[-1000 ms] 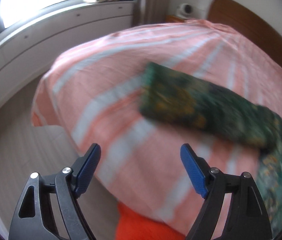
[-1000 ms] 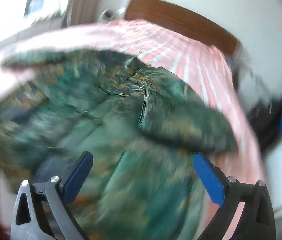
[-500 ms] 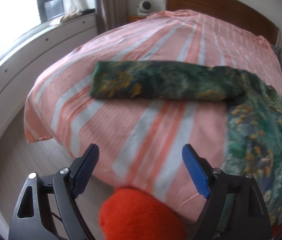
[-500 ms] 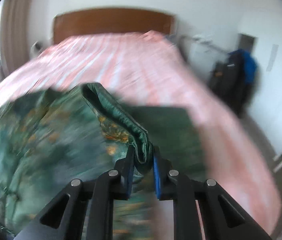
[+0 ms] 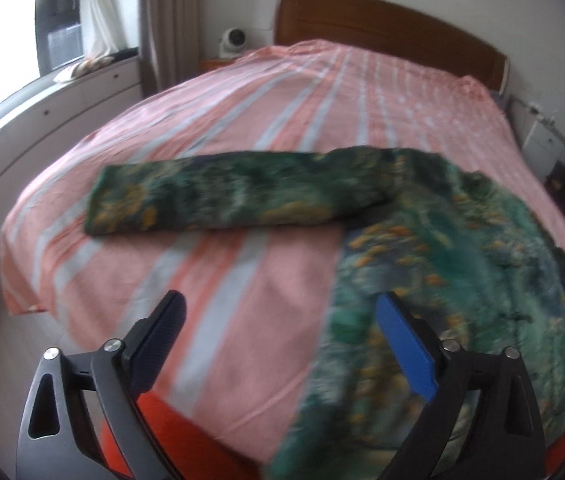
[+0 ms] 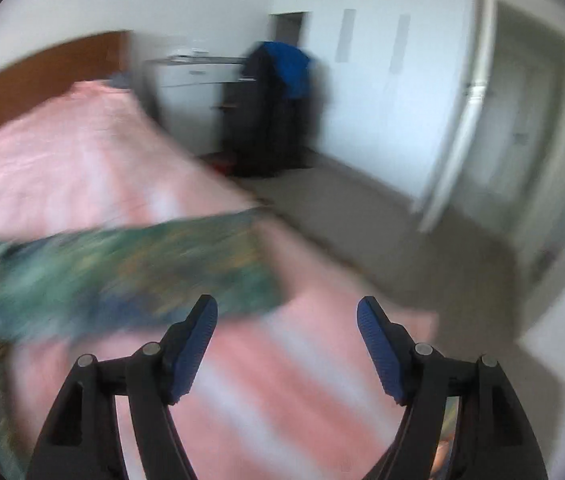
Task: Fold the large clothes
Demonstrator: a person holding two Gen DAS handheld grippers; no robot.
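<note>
Left wrist: left gripper [image 5: 278, 352] angled down over green garment [image 5: 422, 260], jaws widening, empty; right gripper [image 6: 286, 344] jaws reopening, empty.

Beyond the tongs spreads a pink-and-white striped bedsheet [image 5: 266, 128], backed by a brown wooden headboard [image 5: 382, 28]; a small white camera [image 5: 234, 40] stands to its left.

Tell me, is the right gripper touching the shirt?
Apart. In the right wrist view the right gripper, whose jaws have just been opening, holds nothing; only bedspread shows between them, and the shirt lies beyond.
</note>
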